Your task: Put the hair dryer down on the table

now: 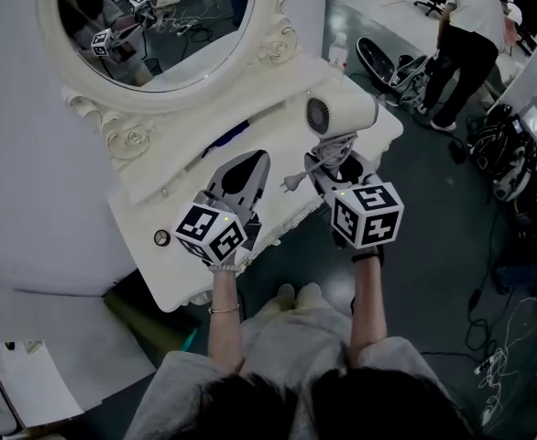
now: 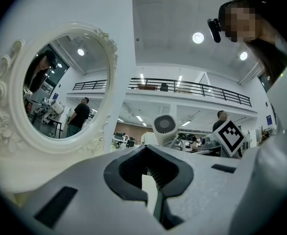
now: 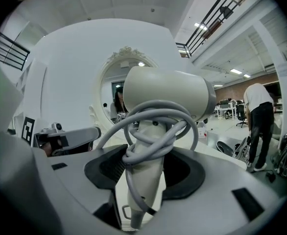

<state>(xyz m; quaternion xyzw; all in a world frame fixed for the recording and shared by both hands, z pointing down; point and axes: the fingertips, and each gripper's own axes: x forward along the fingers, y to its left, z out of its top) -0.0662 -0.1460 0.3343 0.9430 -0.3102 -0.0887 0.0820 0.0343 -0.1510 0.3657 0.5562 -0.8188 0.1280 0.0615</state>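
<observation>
1. The right gripper (image 3: pixel 144 155) is clamped on the handle of the hair dryer (image 3: pixel 165 94), one jaw on each side of the handle.
2. The left gripper (image 2: pixel 146 150) has its jaws together, and nothing is between them.
3. The hair dryer stands upright in the grip, with its barrel above the jaws.
4. Its body is cream-white with a smooth, rounded barrel. In the head view a round slotted grille (image 1: pixel 318 115) shows at the barrel's back end.
5. A grey cord (image 3: pixel 155 131) is looped in several turns around the handle. Its plug (image 1: pixel 292 183) hangs loose between the two grippers.
6. The dryer is over the right end of the white table (image 1: pixel 172 264). It appears to be clear of the top, though the head view does not settle this.
7. The only print that can be made out is the black-and-white square markers on the right cube (image 1: pixel 367 214) and the left cube (image 1: pixel 212 232).
8. Behind the table stands an oval mirror in an ornate white frame (image 1: pixel 270 46).
</observation>
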